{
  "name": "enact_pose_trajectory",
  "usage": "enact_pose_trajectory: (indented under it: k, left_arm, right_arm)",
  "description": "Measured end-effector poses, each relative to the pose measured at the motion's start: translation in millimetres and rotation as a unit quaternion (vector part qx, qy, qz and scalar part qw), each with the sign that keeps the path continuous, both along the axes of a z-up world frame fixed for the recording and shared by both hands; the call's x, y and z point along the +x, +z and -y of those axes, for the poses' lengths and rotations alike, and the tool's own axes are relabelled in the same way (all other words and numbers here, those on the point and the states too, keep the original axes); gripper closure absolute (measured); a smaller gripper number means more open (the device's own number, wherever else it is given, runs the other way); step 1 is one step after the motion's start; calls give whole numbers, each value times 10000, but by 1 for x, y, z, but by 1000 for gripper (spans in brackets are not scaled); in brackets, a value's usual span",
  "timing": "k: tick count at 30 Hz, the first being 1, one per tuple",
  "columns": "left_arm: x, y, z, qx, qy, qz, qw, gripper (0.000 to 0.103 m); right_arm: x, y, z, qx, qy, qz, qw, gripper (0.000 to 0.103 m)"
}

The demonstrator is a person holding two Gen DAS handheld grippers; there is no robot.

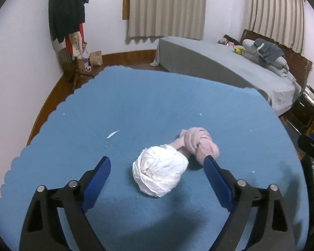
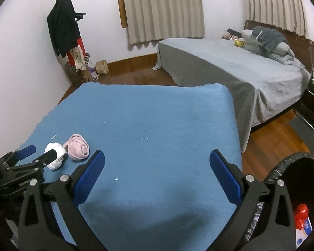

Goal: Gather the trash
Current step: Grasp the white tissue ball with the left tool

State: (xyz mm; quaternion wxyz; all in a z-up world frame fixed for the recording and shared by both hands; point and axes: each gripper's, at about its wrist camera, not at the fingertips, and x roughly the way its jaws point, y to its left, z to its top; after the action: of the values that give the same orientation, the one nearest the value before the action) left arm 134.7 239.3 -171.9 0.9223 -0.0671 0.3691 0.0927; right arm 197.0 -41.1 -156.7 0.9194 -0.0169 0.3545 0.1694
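Note:
A crumpled white paper ball lies on the blue cloth-covered table, touching a rolled pink cloth just behind it. My left gripper is open, one blue pad on each side of the ball and neither pressing on it. The right wrist view shows the same ball and pink roll at the table's left, with the left gripper over the ball. My right gripper is open above bare blue cloth with nothing between its fingers. Small white scraps lie scattered on the cloth.
A bin lined with a black bag stands at the table's near right corner, with red and white rubbish inside. Beyond the table are a grey bed, a coat rack with clothes, a paper bag and a wooden floor.

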Motion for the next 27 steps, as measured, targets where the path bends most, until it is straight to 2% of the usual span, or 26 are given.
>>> enact_pose_trajectory:
  k: [4, 7, 9, 12, 15, 22, 27]
  left_arm:
    - [6, -9, -4, -125, 4, -144, 9998, 24]
    - [11, -15, -5, -250, -66, -282, 9993, 38]
    - [14, -19, -7, -357, -118, -351, 9987, 53]
    - [13, -18, -8, -449, -129, -335, 9983, 61]
    - [9, -16, -9, -434, -97, -242, 9987, 64]
    - [-5, -4, -12, -292, -44, -71, 9995, 65]
    - [-15, 1, -28, -211, 206, -32, 9996, 65]
  right_arm:
    - [5, -5, -4, -33, 6, -47, 10000, 5]
    - [8, -7, -8, -40, 11, -66, 10000, 5]
    - [9, -7, -10, -51, 24, -68, 10000, 5]
    - [9, -7, -12, -52, 38, -67, 10000, 5]
    - [8, -7, -15, -58, 52, -50, 10000, 5]
    - [9, -4, -30, -55, 177, -23, 9998, 5]
    - [12, -5, -54, -2, 402, -63, 9992, 5]
